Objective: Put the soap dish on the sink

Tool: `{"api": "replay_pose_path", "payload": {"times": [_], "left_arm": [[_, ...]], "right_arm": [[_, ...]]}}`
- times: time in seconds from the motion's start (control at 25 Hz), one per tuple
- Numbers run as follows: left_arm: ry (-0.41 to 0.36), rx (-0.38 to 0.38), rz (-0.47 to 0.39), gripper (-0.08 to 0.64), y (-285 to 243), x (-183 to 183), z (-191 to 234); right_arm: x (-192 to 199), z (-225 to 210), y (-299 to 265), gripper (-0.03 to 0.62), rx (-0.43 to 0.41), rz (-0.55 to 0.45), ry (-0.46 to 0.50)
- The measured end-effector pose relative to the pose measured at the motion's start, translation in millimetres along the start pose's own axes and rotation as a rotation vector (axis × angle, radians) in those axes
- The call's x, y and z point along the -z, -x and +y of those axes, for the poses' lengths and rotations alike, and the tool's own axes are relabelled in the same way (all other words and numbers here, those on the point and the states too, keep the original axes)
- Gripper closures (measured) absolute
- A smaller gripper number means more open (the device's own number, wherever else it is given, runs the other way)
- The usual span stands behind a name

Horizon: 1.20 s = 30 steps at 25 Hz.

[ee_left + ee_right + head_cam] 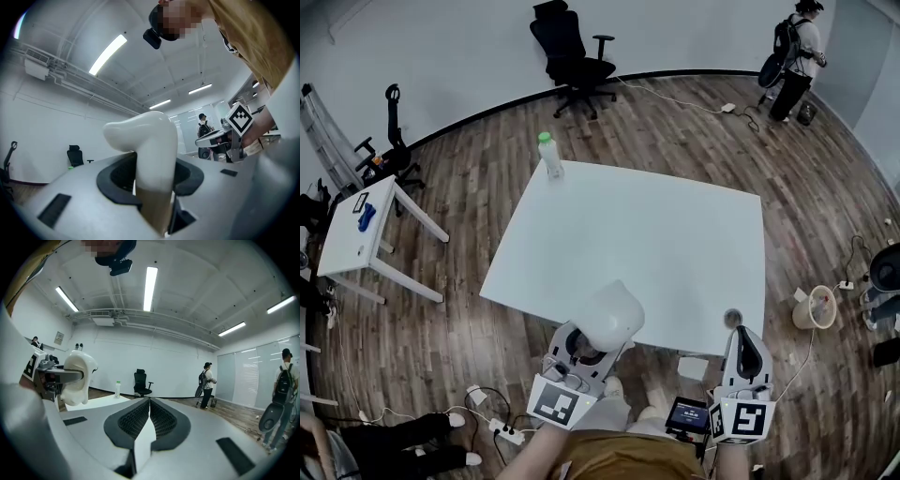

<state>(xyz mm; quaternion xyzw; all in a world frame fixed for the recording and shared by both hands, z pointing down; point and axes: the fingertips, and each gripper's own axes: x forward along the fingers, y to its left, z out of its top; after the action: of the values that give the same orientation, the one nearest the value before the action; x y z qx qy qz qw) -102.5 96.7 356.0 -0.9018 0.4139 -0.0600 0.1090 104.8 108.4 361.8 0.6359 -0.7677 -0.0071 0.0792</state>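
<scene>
A white, rounded soap dish (612, 314) hangs over the near edge of the white table (656, 244), and my left gripper (584, 349) is shut on its lower part. In the left gripper view the soap dish (150, 140) stands upright between the black pads of the left gripper (152, 183), which press on both sides of it. My right gripper (742, 339) is at the table's near right corner, shut and empty. The right gripper view shows the right gripper (149, 416) with pads together and the soap dish (77, 376) off to its left. No sink is in view.
A green-capped bottle (549, 155) stands at the table's far left corner. A black office chair (572, 56) is beyond the table, and a person with a backpack (795, 56) stands at the far right. A small white side table (356, 230) is at the left, a bin (814, 307) at the right.
</scene>
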Motion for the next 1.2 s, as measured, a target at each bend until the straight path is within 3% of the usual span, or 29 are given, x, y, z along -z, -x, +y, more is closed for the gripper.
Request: {"api": "replay_pose_path", "payload": {"times": [0.12, 0.28, 0.52, 0.6, 0.68, 0.88, 1.08, 1.2], "left_arm": [[0.012, 0.008, -0.006, 0.400, -6.0, 8.0, 15.8], [0.136, -0.018, -0.020, 0.400, -22.0, 11.9, 22.1], [0.132, 0.020, -0.015, 0.400, -58.5, 23.5, 20.8], [0.160, -0.002, -0.028, 0.400, -74.8, 20.6, 26.1], [0.193, -0.028, -0.038, 0.400, -86.2, 16.7, 28.1], [0.177, -0.040, -0.003, 0.400, -115.2, 15.6, 29.2], [0.253, -0.049, -0.060, 0.400, -148.9, 3.9, 27.4], [0.256, -0.045, -0.074, 0.400, -158.5, 1.4, 28.3]], "right_arm": [[-0.6, 10.9, -12.3, 0.581, 0.002, 0.005, 0.008], [3.4, 4.0, -18.1, 0.581, 0.003, 0.028, 0.016], [17.7, -28.3, -38.8, 0.581, 0.042, 0.049, 0.014], [20.0, -40.9, -53.8, 0.581, 0.040, 0.061, 0.005], [19.0, -51.9, -67.0, 0.581, 0.030, 0.064, -0.009], [7.4, -72.7, -97.0, 0.581, 0.002, 0.019, -0.023], [5.9, -91.2, -120.3, 0.581, -0.037, 0.002, -0.057], [-1.1, -90.5, -133.1, 0.581, -0.060, -0.019, -0.052]]}}
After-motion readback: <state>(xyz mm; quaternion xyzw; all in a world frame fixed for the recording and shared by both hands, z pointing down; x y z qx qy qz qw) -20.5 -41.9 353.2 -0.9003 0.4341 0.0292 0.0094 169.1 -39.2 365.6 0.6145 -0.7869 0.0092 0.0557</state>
